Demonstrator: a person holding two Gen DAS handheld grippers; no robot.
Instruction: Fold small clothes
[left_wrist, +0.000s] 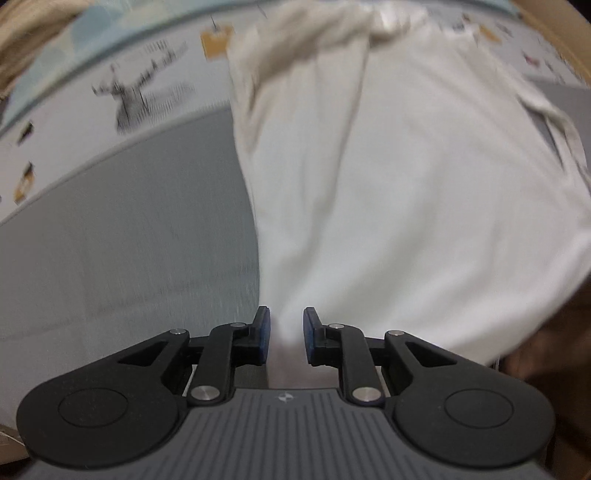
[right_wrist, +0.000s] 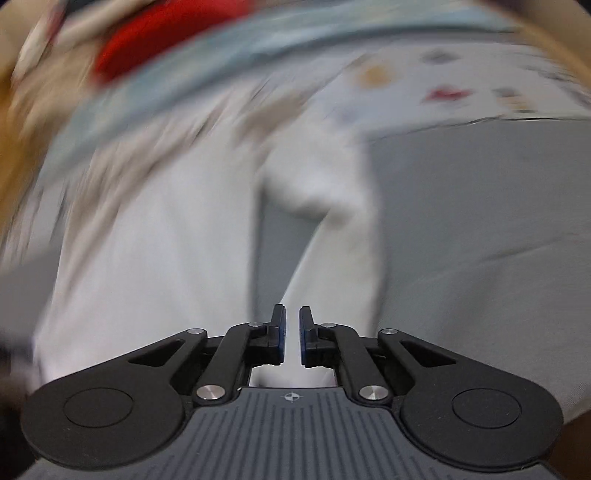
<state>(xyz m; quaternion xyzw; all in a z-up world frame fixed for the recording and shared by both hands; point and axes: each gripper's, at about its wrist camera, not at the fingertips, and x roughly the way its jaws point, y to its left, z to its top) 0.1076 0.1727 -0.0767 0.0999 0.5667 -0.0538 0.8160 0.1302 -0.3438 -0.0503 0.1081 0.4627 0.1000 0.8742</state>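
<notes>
Hovering both tools over the white garment spread on the grey mat, left tool and right tool released, I risk dragging cloth and undoing its fold.

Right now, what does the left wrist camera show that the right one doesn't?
Only the left view shows a deer print on the patterned sheet and the left gripper, jaws apart, nothing pinched. Only the right view shows something red, too blurred to name, and the right gripper, jaws slightly apart. Both show the white garment lying on a grey cloth.
</notes>
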